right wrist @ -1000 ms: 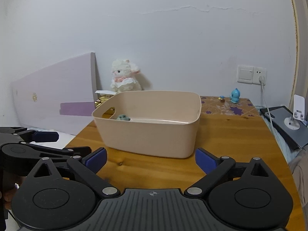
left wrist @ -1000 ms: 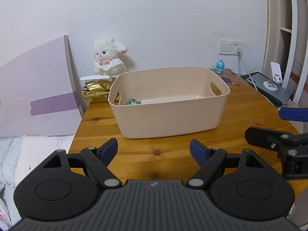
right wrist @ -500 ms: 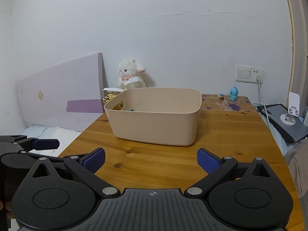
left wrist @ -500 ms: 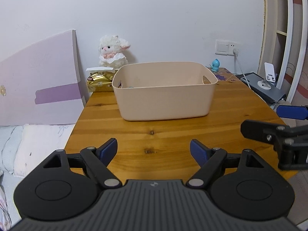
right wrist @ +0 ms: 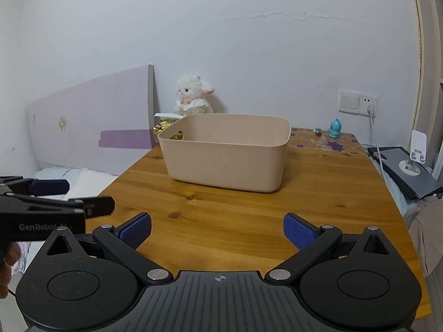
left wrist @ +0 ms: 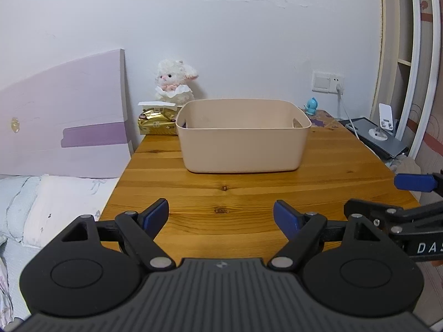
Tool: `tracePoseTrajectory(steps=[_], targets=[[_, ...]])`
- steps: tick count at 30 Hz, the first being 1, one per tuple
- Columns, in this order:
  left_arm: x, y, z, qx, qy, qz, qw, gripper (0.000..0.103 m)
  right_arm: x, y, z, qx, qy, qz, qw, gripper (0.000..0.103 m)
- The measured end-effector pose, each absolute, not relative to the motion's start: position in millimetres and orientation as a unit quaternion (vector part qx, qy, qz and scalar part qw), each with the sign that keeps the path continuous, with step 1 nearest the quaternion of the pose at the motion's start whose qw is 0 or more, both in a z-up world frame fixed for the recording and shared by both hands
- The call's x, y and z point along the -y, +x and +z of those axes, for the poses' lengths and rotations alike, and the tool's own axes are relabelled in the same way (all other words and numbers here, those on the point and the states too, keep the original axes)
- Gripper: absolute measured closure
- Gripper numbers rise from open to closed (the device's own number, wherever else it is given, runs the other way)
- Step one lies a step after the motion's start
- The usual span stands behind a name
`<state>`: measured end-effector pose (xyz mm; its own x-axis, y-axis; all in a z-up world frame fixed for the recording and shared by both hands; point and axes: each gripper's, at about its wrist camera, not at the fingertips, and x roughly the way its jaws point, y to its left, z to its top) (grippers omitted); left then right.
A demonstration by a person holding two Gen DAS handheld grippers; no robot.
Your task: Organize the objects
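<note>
A beige plastic bin (left wrist: pixel 243 138) (right wrist: pixel 225 152) stands on the wooden table (left wrist: pixel 249 193) (right wrist: pixel 249 207), well ahead of both grippers; its inside is hidden from this low angle. My left gripper (left wrist: pixel 221 217) is open and holds nothing, above the table's near edge. My right gripper (right wrist: pixel 217 231) is open too, also with nothing in it. Each gripper shows at the side of the other's view: the right gripper (left wrist: pixel 387 196) and the left gripper (right wrist: pixel 74 195).
A white plush lamb (left wrist: pixel 174 85) (right wrist: pixel 193 95) and a gold packet (left wrist: pixel 156 121) sit behind the bin by the wall. A small blue figurine (right wrist: pixel 334 128) and a tablet with a phone stand (right wrist: pixel 407 168) are at the right. A bed (left wrist: pixel 41 202) lies left.
Both grippers have pulled back from the bin and dropped lower, so the bin looks smaller and the teal item inside it is no longer visible. Both stayed open.
</note>
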<state>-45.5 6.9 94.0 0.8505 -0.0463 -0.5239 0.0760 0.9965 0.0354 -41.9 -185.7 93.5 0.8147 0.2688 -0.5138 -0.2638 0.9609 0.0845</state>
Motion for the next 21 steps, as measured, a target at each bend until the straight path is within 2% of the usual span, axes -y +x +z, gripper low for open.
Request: tracePoseTrajectory(steps=[9, 11, 17, 21], targets=[[-10, -61, 94, -0.267, 0.018, -0.028, 0.963, 0.019, 184, -54, 93, -0.271, -0.001, 0.128, 0.954, 0.0], [-8, -64, 95, -0.263, 0.021, -0.031, 0.964, 0.015, 185, -58, 95, -0.268, 0.0, 0.128, 0.955, 0.0], [-2, -71, 96, -0.257, 0.034, -0.029, 0.965, 0.014, 186, -66, 99, -0.26, 0.002, 0.127, 0.957, 0.0], [1, -75, 97, -0.256, 0.04, -0.024, 0.966, 0.01, 189, -68, 99, -0.261, 0.005, 0.125, 0.957, 0.0]])
